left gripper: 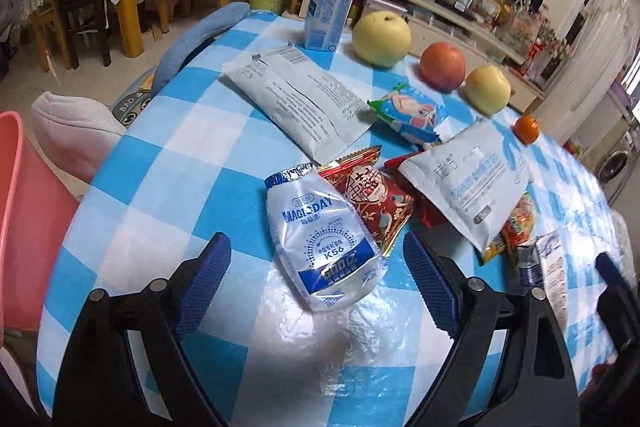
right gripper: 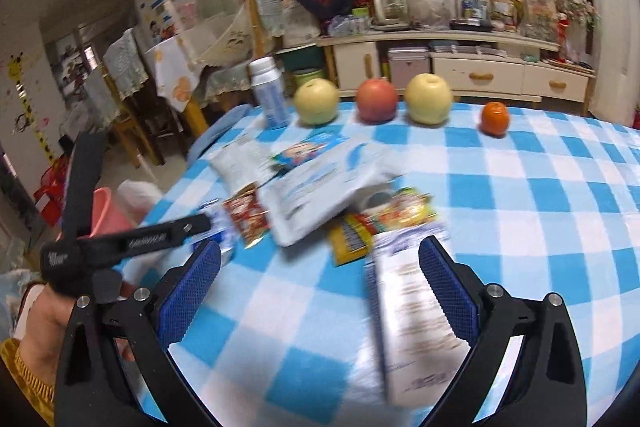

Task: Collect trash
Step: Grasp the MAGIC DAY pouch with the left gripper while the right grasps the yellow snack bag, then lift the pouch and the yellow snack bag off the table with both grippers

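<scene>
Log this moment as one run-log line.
left gripper: open, over flattened Magic Day pouch | right gripper: open, over white wrapper | trash on checked tablecloth | nothing grasped

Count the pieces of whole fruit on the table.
4, along the far edge: yellow-green apple beside the bottle, red apple, yellow apple, small orange farthest right.

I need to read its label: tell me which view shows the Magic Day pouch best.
Left wrist view: the Magic Day pouch lies sharp, label up, between the open left gripper fingers. In the right wrist view it is blurred and mostly hidden behind the left gripper.
</scene>
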